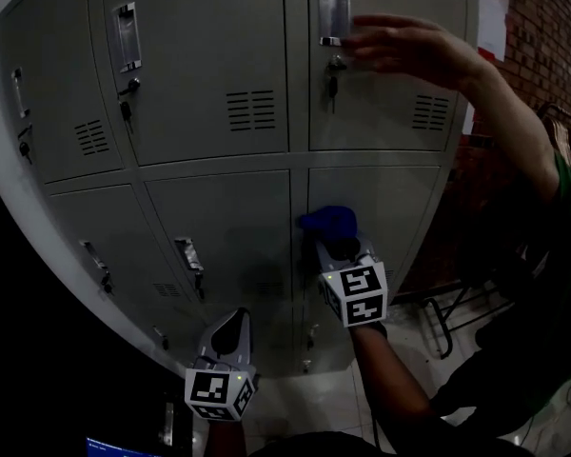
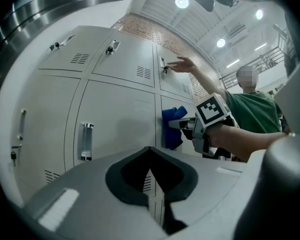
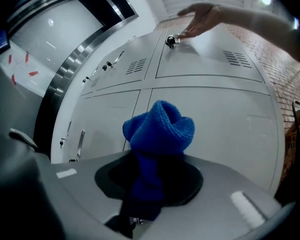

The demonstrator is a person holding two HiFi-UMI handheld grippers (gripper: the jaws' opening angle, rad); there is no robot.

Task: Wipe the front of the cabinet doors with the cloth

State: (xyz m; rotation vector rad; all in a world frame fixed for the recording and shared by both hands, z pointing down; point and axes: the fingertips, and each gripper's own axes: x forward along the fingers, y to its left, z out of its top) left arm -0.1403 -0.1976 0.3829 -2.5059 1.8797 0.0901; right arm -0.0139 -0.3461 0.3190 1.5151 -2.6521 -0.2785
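A blue knitted cloth (image 1: 327, 222) (image 3: 160, 129) is bunched in my right gripper (image 1: 339, 246) (image 3: 152, 171), which is shut on it. The cloth sits against the grey cabinet's lower right door (image 1: 395, 208) (image 3: 225, 129), close to the seam with the neighbouring door. In the left gripper view the cloth (image 2: 172, 130) shows pressed to that door. My left gripper (image 1: 232, 329) (image 2: 150, 151) hangs lower and to the left, shut with nothing between its jaws, pointing at the lower middle door (image 1: 233, 236).
Another person in a green shirt (image 2: 255, 114) stands at the right, a hand (image 1: 404, 46) reaching to the upper right door's handle (image 1: 333, 9). Keys hang in the locks (image 1: 331, 76). A brick wall (image 1: 542, 46) and a metal frame (image 1: 457, 317) lie right.
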